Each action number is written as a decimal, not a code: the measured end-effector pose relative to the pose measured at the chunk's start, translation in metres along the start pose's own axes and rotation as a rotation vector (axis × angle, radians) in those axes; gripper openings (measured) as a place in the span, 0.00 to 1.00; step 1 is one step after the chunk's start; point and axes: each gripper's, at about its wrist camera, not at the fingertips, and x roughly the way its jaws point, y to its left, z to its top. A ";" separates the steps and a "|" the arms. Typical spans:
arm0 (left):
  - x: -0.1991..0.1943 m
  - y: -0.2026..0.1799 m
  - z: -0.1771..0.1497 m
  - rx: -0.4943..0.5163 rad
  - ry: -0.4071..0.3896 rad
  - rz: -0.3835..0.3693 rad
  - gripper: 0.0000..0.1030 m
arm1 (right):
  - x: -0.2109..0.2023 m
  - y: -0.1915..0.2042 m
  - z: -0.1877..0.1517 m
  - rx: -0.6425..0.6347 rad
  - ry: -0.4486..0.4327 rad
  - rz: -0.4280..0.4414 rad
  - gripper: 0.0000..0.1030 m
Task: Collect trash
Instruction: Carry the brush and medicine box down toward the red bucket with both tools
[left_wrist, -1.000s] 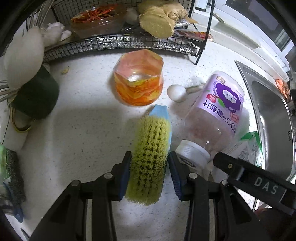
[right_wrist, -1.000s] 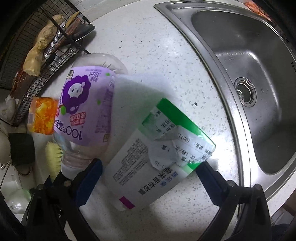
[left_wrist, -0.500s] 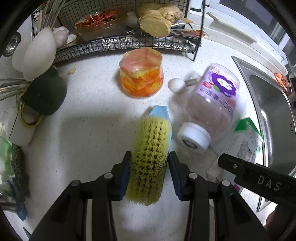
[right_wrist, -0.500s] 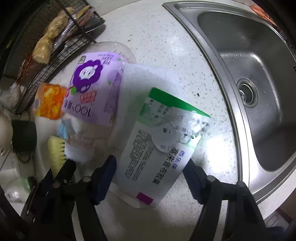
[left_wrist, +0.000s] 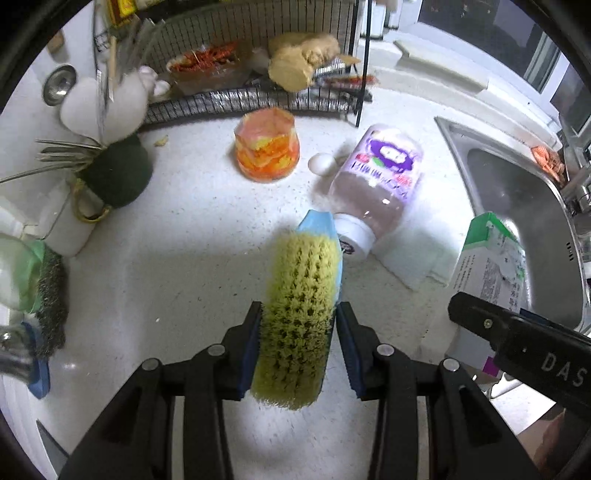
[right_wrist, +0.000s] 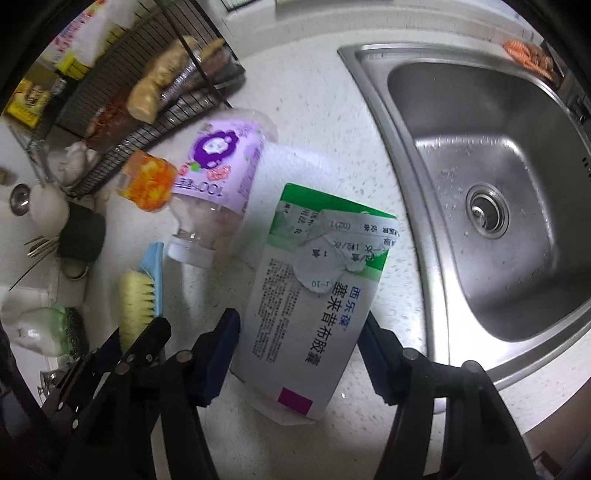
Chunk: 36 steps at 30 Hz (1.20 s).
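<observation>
The box (right_wrist: 310, 306) is clamped lengthwise in the right gripper (right_wrist: 301, 354), green end pointing away over the counter (right_wrist: 317, 110), while the brush (left_wrist: 301, 317) is gripped lengthwise by the left gripper (left_wrist: 298, 347).

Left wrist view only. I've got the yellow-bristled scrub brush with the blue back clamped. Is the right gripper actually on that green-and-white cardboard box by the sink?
Observer: Yes. The right gripper has one finger on each long side of the green-and-white cardboard box, with the pads against its edges.
Operator: Which face is toward that camera?
Observer: The printed face, with a torn grey-white sticker peeling across it.
Operator: What's in the sink basin? I only see its near wall.
Observer: The stainless steel sink has water droplets on its floor around the round metal drain.
</observation>
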 end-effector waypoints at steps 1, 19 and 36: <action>-0.007 -0.002 -0.001 -0.003 -0.015 0.005 0.36 | -0.010 0.004 -0.003 -0.009 -0.016 0.004 0.58; -0.143 -0.097 -0.075 0.032 -0.222 -0.007 0.36 | -0.143 -0.045 -0.062 -0.059 -0.239 0.104 0.58; -0.180 -0.200 -0.242 0.080 -0.191 -0.036 0.36 | -0.196 -0.158 -0.213 -0.030 -0.242 0.116 0.58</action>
